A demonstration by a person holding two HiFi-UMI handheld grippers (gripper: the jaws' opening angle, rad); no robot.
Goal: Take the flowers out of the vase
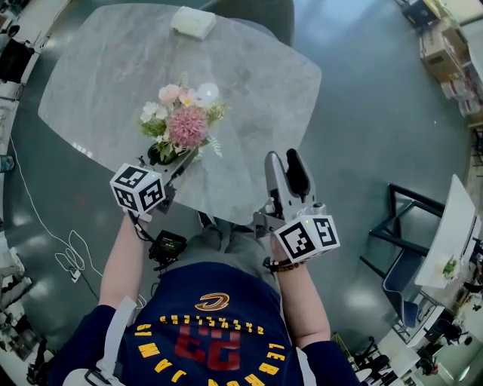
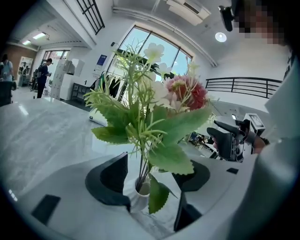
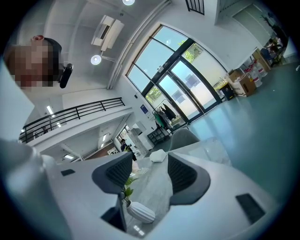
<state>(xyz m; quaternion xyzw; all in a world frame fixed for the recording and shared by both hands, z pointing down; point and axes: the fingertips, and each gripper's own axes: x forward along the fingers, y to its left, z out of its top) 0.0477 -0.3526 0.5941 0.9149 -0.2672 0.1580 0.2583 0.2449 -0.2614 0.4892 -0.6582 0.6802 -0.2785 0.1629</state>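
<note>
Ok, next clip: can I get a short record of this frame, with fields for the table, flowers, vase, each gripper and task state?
table: pale stone-look top
flowers: pink and white bunch with green leaves, stems in the vase
vase: white, ribbed, standing near the table's near edge
left gripper: jaws apart, either side of the vase mouth and stems
right gripper: jaws apart, nothing between them, by the table's near edge
other: white packet at the far edge
task state: flowers not yet taken out
</note>
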